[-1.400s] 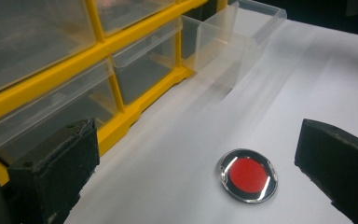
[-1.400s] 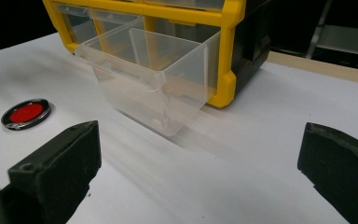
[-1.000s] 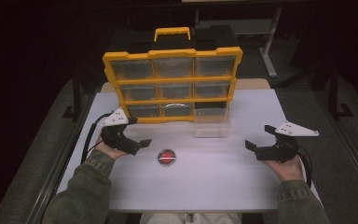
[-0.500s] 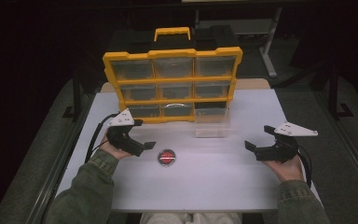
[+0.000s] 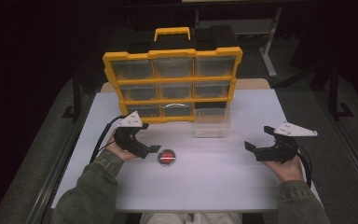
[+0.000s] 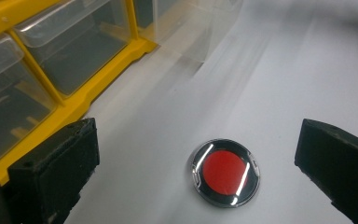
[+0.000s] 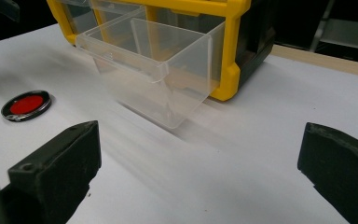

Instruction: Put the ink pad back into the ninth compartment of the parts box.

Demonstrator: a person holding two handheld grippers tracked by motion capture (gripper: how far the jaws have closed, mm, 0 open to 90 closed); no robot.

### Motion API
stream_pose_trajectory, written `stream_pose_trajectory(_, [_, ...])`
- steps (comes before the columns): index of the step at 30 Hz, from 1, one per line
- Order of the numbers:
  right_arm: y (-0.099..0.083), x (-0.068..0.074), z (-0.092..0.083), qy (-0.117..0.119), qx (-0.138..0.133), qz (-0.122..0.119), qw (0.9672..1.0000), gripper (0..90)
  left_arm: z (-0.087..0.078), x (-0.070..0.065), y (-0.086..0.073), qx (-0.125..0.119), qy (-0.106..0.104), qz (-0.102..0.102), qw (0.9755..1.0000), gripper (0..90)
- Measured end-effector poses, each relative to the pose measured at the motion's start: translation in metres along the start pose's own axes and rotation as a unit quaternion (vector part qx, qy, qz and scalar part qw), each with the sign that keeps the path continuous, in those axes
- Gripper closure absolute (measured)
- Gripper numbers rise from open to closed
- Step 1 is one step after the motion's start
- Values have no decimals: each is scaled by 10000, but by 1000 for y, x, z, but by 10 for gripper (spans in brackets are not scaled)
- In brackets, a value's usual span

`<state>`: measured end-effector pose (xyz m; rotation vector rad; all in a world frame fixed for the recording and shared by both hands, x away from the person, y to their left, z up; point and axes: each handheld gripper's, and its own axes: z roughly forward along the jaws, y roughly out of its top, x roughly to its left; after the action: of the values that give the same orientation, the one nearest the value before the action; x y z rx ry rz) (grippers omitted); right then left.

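A small round disc [image 5: 167, 157] with a red centre and a shiny dark rim lies flat on the white table [image 5: 214, 182]. My left gripper [image 5: 154, 149] is open just left of the disc; in the left gripper view the disc [image 6: 224, 172] lies between and a little ahead of the two jaws. A yellow drawer cabinet [image 5: 171, 84] stands upright at the back. Its bottom right clear drawer [image 5: 210, 122] is pulled out onto the table and looks empty [image 7: 156, 70]. My right gripper [image 5: 251, 146] is open, low over the table at the right, facing that drawer.
The cabinet has a yellow carry handle [image 5: 172, 32] on top and several closed clear drawers. The table's front edge is near the person's sleeves. Dark floor and metal frames surround the table.
My left gripper has moved right and forward, closing in on the red disc. The right gripper has stayed where it was.
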<state>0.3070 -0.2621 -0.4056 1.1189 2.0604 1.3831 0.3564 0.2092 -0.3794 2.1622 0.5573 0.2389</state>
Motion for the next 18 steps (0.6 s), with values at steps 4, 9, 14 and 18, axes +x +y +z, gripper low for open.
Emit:
stream_pose_trajectory(4, [0,1,1,-4,57,-48,10000,0,4,-1,1,56,-41,38,10000,0])
stream_pose_trajectory(9, [0,1,1,-7,53,-47,10000,0,10,-4,0,196,-100,128,9997,0])
stream_pose_trajectory(14, [0,1,0,-2,40,-47,10000,0,14,-5,0,268,-114,180,9994,0])
stream_pose_trajectory(18, [0,1,1,11,43,-56,10000,0,19,-7,-1,363,-174,210,9990,0])
